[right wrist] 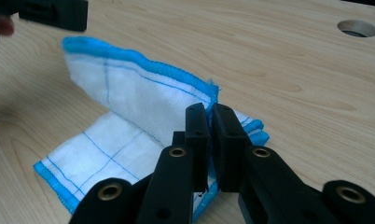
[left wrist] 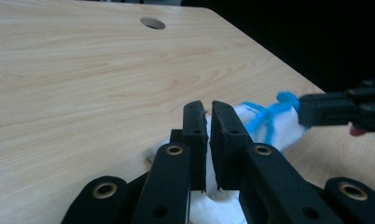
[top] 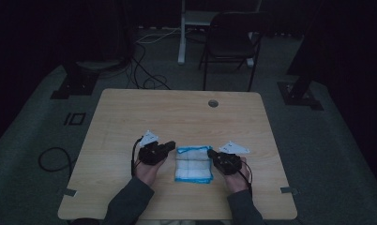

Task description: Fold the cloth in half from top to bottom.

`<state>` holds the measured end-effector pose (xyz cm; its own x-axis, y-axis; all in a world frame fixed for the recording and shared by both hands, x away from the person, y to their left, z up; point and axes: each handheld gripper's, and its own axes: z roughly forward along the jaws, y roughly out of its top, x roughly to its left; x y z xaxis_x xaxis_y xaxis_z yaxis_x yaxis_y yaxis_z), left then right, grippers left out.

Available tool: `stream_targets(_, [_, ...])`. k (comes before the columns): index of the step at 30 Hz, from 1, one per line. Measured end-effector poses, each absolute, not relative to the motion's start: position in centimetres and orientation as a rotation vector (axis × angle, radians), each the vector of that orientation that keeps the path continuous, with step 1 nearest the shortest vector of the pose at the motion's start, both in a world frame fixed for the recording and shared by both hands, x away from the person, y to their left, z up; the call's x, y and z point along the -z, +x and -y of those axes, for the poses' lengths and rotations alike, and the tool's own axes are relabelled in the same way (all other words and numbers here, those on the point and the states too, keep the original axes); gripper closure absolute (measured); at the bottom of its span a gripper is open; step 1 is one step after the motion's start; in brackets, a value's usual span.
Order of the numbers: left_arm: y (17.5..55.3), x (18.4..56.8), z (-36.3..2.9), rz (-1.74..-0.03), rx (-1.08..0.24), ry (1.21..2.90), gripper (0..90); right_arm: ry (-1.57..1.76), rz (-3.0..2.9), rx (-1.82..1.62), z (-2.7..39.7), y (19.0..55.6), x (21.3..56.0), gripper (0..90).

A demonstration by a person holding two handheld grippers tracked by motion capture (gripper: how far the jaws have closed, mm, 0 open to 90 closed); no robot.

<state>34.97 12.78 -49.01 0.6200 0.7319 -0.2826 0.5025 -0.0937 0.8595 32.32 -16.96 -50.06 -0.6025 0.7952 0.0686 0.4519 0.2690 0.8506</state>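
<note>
Cloth [top: 193, 164] on the table [top: 130, 112], near its front edge, between left gripper [top: 170, 145] and right gripper [top: 210, 153]. Round hole [top: 213, 103] farther back. Chair [top: 231, 40] behind the table.

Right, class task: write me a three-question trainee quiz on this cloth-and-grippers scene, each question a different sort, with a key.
1. True or false: the left gripper and right gripper each pinch a far corner of the cloth.
2. The cloth's edging is: A red, B blue, C green?
3. Fill in: far across the table is a round ____.

Key: 1 true; 2 B; 3 hole.
</note>
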Motion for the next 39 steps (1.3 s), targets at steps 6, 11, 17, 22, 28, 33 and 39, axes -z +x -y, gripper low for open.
stream_targets(6, [35.6, 49.2, -12.7, -1.022, -0.261, 1.765, 84.5, 1.138, -2.177, -1.266, 16.9, 32.1, 50.3, 86.5])
stream_targets(11, [36.0, 49.6, -12.2, -1.021, -0.25, 1.781, 84.0, 1.136, -2.183, -1.265, 16.9, 32.0, 50.5, 86.5])
stream_targets(17, [36.3, 50.7, -11.5, -1.016, -0.221, 1.82, 83.7, 1.141, -2.187, -1.267, 17.0, 31.7, 50.8, 86.4])
stream_targets(22, [36.1, 51.5, -11.2, -1.021, -0.193, 1.843, 82.9, 1.138, -2.193, -1.268, 17.2, 31.6, 50.9, 86.3])
stream_targets(28, [35.4, 52.2, -10.6, -0.994, -0.177, 1.878, 82.3, 1.142, -2.194, -1.27, 17.2, 31.4, 51.1, 85.9])
stream_targets(33, [34.9, 52.9, -10.4, -0.985, -0.158, 1.902, 82.3, 1.146, -2.19, -1.278, 17.3, 31.1, 51.2, 85.4])
stream_targets(39, [34.3, 53.5, -10.4, -0.985, -0.142, 1.914, 82.3, 1.15, -2.194, -1.279, 17.4, 30.9, 51.3, 84.9])
